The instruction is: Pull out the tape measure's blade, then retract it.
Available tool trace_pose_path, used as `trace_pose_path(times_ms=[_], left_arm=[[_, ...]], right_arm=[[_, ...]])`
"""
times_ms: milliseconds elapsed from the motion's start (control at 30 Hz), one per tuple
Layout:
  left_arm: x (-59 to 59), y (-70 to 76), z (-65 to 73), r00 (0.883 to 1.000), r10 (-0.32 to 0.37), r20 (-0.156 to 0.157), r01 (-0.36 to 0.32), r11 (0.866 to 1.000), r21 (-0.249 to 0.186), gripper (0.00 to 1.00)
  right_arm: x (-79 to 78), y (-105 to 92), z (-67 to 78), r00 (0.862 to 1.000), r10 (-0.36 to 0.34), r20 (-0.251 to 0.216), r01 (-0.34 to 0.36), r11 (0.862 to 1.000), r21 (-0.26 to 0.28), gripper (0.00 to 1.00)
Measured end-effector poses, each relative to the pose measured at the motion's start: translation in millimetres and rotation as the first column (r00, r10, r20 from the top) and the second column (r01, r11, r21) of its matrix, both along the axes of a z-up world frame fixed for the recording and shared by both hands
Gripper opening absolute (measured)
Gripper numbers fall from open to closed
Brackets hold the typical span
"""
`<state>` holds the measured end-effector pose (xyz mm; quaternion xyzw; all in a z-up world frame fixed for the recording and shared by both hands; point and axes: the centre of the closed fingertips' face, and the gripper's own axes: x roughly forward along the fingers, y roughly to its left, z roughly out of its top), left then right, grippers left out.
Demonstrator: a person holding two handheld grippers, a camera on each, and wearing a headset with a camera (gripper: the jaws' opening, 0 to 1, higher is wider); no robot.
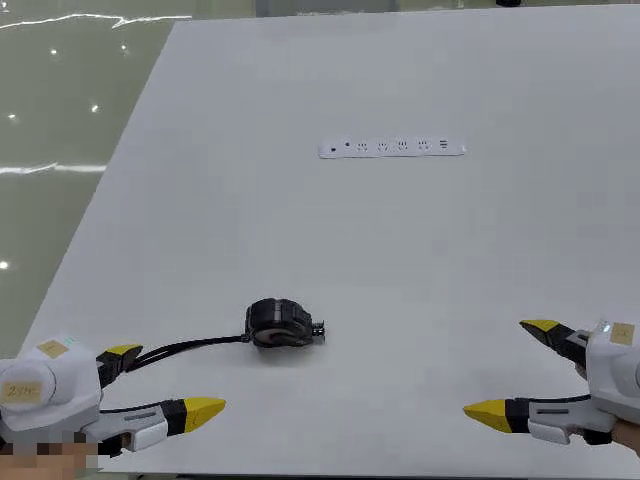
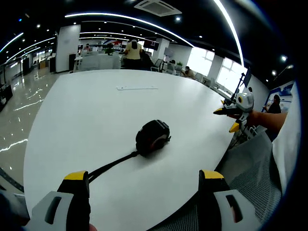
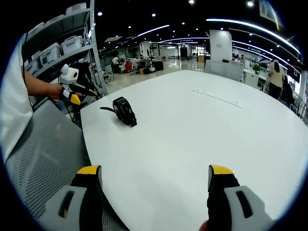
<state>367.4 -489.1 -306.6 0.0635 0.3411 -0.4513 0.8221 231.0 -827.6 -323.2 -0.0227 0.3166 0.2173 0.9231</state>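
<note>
Where the head view looks down, one white table (image 1: 420,250) takes up most of the picture, with a glossy greenish floor (image 1: 60,120) along its left edge. On it lie one black tape measure (image 1: 280,324), close to the near edge and left of centre, and one white power strip (image 1: 392,148), far beyond it and well apart. One black strap (image 1: 190,348) runs left from the tape measure toward the left gripper (image 1: 165,381) at the near left corner. The right gripper (image 1: 512,369) is at the near right. That makes two grippers, each with its yellow-tipped jaws spread wide and nothing between them.

Seen in the left gripper view, the table stretches away through a big open hall, under a dark ceiling (image 2: 192,19) crossed by long light strips, with windows (image 2: 211,67) at the far right. The tape measure lies ahead between the spread jaws. Its strap trails back to end just beside the left jaw; whether they touch I cannot tell. The power strip lies far off. The right gripper hangs past the table's right edge, jaws parted. One grey mesh chair (image 2: 250,168) stands near right. Some people stand at the far end, too small to count.

Looking along the right gripper view, the tape measure rests at the far left of the table and the power strip at the far right. The left gripper hangs at the left, above the chair. Behind it, shelves (image 3: 62,48) carry pale bins (image 3: 72,44).
</note>
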Motion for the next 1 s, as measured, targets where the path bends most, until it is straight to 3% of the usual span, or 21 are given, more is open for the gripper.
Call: trace_pose_path(times_ms=[400, 1000], left_arm=[[-0.6, 15.2, 0.4, 1.000, 0.014, -0.002, -0.014, 1.000, 0.012, 0.93], [0.2, 17.4, 1.1, 1.000, 0.018, -0.004, -0.018, 1.000, 0.011, 0.93]], right_arm=[[-15.1, -1.7, -5.0, 0.999, -0.024, -0.023, 0.024, 1.000, 0.007, 0.96], [-14.9, 4.6, -7.2, 1.000, -0.003, -0.030, 0.003, 1.000, 0.007, 0.97]])
